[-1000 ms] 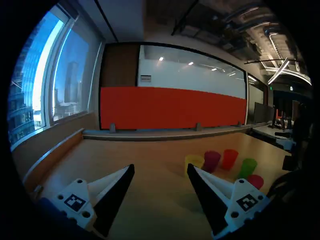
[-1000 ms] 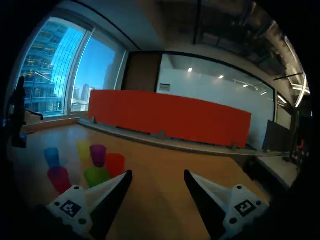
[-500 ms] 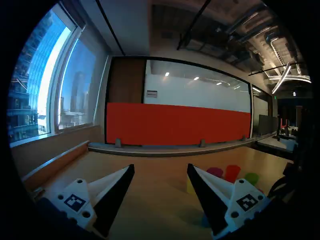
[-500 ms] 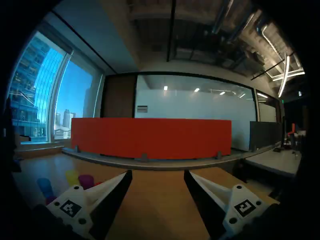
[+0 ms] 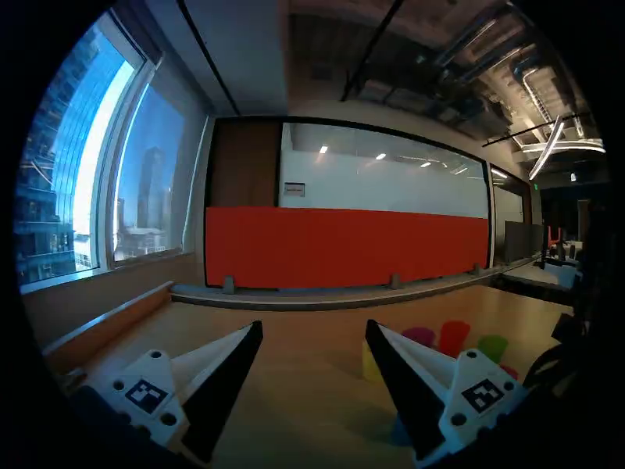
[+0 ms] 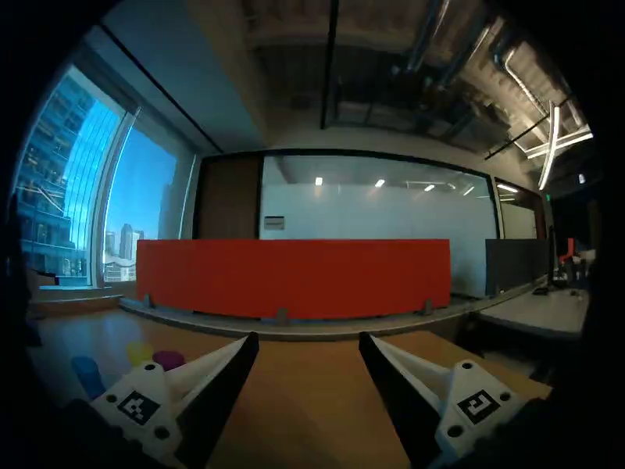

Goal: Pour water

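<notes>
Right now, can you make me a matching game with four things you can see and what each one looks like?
Things:
1. left claw
2. divider panel
3. window
4. table

Looks:
A. light brown wood
B. open, holding nothing
C. orange-red
D. tall buildings outside

Pairs: 1-B, 2-C, 3-D, 4-A.

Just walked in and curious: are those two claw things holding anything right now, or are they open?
Left gripper: open, holding nothing.
Right gripper: open, holding nothing.
</notes>
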A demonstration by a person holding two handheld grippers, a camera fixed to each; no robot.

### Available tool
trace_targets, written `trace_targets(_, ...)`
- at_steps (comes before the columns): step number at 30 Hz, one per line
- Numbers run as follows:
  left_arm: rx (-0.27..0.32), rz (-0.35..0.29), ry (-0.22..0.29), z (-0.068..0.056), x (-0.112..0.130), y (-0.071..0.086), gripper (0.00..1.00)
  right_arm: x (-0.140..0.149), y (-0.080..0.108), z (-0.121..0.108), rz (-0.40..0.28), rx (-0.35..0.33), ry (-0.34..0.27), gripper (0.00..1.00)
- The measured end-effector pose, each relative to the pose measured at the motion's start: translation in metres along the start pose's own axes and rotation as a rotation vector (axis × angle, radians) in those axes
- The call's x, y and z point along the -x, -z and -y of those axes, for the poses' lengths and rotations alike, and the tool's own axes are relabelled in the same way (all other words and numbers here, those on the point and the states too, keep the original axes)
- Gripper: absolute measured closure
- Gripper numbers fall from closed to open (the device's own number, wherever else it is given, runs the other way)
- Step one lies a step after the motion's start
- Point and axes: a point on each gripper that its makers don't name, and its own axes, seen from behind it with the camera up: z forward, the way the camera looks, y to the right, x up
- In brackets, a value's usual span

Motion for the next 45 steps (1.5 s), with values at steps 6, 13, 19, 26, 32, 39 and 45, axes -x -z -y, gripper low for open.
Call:
trace_targets(6,-0.005,0.007,0.003,-0.004,0.013,0.000,0.02,0.006,-0.001,0.003,0.000,0.012,0.002,0.00)
trace_targets(13,-0.012,0.014,0.005,-0.007,0.029,0.000,0.02,0.021,0.002,0.009,0.010,0.029,0.019,0.00)
trace_targets(19,-0.023,0.012,-0.007,-0.008,0.036,0.001,0.02,0.036,0.005,0.010,0.039,0.040,0.022,0.00)
trace_targets(26,-0.056,-0.001,-0.040,-0.005,0.043,0.000,0.02,0.045,0.009,0.007,0.062,0.052,0.003,0.00)
trace_targets(32,-0.094,-0.008,-0.060,-0.001,0.052,0.000,0.02,0.043,0.011,0.004,0.065,0.062,-0.008,0.00)
trace_targets(39,-0.115,-0.008,-0.066,0.001,0.064,-0.004,0.02,0.045,0.013,0.004,0.075,0.068,-0.026,0.00)
trace_targets(45,-0.130,-0.017,-0.074,0.002,0.067,-0.005,0.02,0.045,0.014,0.004,0.079,0.069,-0.015,0.00)
